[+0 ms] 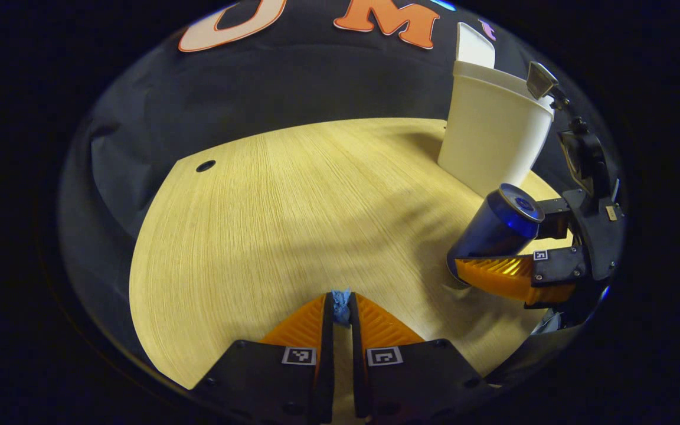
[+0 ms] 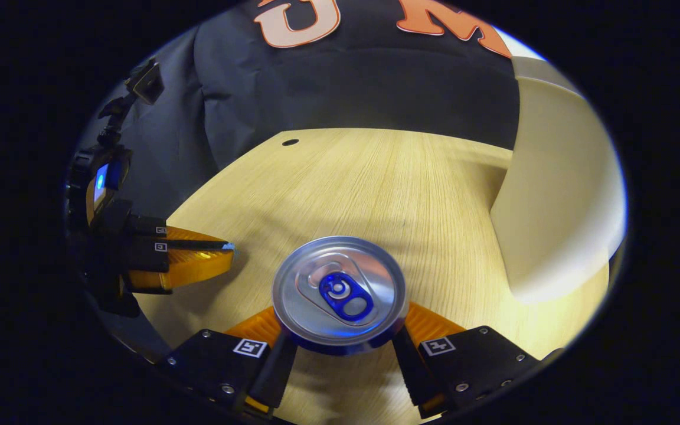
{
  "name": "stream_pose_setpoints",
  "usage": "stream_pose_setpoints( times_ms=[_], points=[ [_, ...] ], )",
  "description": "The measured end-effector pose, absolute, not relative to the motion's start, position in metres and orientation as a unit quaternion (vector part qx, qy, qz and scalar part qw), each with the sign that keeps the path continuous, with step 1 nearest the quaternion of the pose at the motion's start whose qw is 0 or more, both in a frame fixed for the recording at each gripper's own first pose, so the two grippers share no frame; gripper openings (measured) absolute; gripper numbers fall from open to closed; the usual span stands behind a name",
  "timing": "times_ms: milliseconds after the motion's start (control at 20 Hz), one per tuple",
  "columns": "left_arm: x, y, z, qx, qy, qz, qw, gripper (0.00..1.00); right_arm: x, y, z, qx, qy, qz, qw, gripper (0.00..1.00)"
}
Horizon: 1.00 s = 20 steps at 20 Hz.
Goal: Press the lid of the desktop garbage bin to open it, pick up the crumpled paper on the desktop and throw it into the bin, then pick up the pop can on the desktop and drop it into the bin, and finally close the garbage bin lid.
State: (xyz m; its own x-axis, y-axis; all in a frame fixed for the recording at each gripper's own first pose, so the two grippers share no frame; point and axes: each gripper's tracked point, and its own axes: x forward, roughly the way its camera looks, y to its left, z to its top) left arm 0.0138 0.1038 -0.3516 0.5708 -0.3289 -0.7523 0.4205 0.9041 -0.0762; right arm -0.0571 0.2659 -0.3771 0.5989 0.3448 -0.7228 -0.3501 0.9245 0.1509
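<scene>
A blue pop can (image 2: 340, 292) with a silver top sits between the fingers of my right gripper (image 2: 340, 321), which is shut on its sides. In the left gripper view the same can (image 1: 496, 227) leans tilted just above the wooden desktop (image 1: 293, 212), gripped by the right gripper (image 1: 493, 251). The white garbage bin (image 1: 493, 141) stands just behind the can, with its lid (image 1: 474, 44) raised. In the right gripper view, the bin (image 2: 558, 195) rises close at the right. My left gripper (image 1: 340, 304) is shut with nothing held, low over the desk, and appears again (image 2: 225, 254) left of the can.
A round cable hole (image 1: 205, 166) sits near the desktop's far left corner. Black cloth hangs behind the desk. Bare wood stretches between the two grippers and toward the back edge.
</scene>
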Motion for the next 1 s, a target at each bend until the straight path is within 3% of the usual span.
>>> stream_pose_setpoints(
  times_ms=[500,1000],
  points=[
    [0.042,0.143,-0.344,0.061,0.375,-0.172,0.909,0.17,-0.057,0.265,-0.378,-0.040,0.408,0.198,0.890,0.80],
    [0.046,0.086,-0.300,0.048,0.349,-0.153,0.923,0.16,-0.057,0.264,-0.379,-0.045,0.410,0.193,0.890,0.80]
  ],
)
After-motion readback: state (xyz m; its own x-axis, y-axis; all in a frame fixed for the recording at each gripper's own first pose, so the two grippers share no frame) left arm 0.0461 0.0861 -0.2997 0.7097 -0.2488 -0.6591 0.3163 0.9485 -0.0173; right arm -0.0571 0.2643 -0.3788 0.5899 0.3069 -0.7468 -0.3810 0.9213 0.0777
